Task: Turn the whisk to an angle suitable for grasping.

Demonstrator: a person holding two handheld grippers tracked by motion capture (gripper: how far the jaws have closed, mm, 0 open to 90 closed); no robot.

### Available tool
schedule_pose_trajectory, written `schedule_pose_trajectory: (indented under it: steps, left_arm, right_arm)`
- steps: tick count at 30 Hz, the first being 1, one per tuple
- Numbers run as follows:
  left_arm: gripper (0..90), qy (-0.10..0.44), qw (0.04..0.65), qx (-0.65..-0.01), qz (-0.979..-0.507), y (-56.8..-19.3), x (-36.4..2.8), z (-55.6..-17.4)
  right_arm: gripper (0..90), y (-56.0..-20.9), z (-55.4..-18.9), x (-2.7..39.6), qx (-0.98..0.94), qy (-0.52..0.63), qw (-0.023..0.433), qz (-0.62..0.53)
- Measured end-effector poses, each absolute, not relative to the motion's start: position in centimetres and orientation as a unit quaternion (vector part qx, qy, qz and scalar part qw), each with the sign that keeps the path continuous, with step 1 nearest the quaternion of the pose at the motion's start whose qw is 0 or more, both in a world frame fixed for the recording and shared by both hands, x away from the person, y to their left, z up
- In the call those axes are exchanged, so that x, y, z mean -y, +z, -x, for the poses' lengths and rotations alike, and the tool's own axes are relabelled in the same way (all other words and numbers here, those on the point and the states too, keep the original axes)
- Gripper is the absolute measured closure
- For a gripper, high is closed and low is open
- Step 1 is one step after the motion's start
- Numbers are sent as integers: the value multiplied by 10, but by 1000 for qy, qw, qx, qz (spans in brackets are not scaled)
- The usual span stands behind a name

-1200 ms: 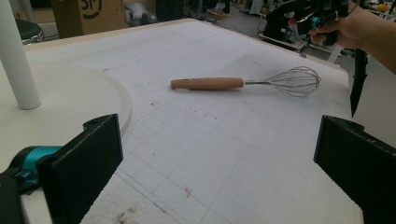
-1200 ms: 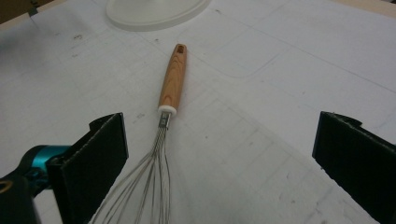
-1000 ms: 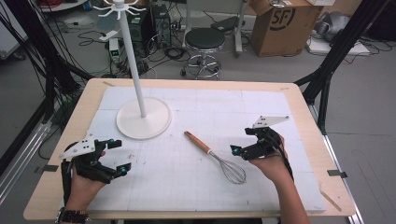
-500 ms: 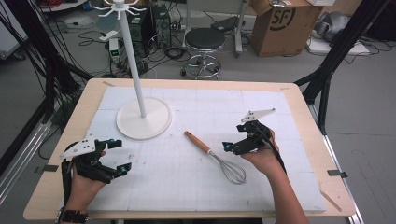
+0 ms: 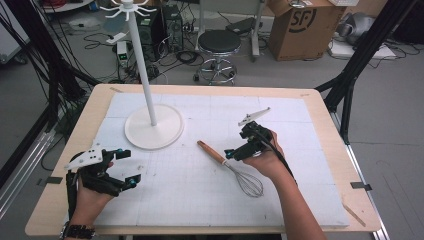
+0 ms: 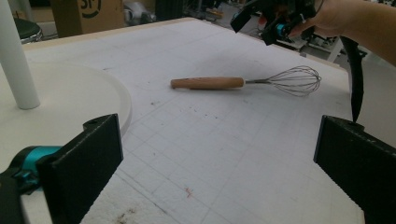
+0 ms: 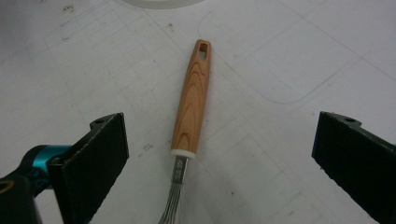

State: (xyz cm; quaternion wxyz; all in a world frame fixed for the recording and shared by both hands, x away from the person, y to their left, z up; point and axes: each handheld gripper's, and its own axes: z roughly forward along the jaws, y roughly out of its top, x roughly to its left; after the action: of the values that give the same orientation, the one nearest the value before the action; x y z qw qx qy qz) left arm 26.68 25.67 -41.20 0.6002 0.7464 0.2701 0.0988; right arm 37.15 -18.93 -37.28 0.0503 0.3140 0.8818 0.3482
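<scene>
A whisk [image 5: 214, 153] with a wooden handle and a wire head lies flat on the white foam mat, handle toward the white stand. My right gripper [image 5: 238, 148] hovers open just over the junction of handle and wires. In the right gripper view the handle [image 7: 191, 107] runs up the middle between the two spread jaws of my right gripper [image 7: 219, 156], untouched. My left gripper [image 5: 131, 166] rests open at the near left of the mat with nothing in it. From the left gripper view, the whisk [image 6: 210, 83] lies ahead beyond my left gripper [image 6: 219, 158], with the right gripper [image 6: 275, 21] above its wire end.
A white stand with a round base [image 5: 154, 132] and a tall pole [image 5: 142, 65] with hooks on top occupies the mat's far left. A thin wooden strip [image 5: 354, 215] lies at the table's near right corner. A stool [image 5: 219, 45] and cardboard box [image 5: 300, 25] stand beyond the table.
My right gripper has moved left and forward, from beside the whisk's wire head to over the base of its handle. The left gripper has barely shifted. The whisk has not moved.
</scene>
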Motion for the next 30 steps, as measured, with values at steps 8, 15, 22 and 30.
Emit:
schedule_pose_trajectory:
  steps: [8, 15, 22, 30]
  left_arm:
    - [18, 98, 601, -270, -746, -412, -257, -267]
    - [18, 97, 599, -270, -748, -413, -256, -268]
    - [18, 96, 597, -270, -749, -413, -255, -268]
    - [18, 96, 597, -271, -749, -413, -256, -268]
  right_arm:
    - [24, -384, -383, 165, -897, 307, 36, -315]
    - [53, -397, -387, 153, -909, 270, 20, -317]
    - [201, -407, -388, 146, -921, 242, -5, -307]
    - [432, -414, -391, 144, -922, 221, -37, -315]
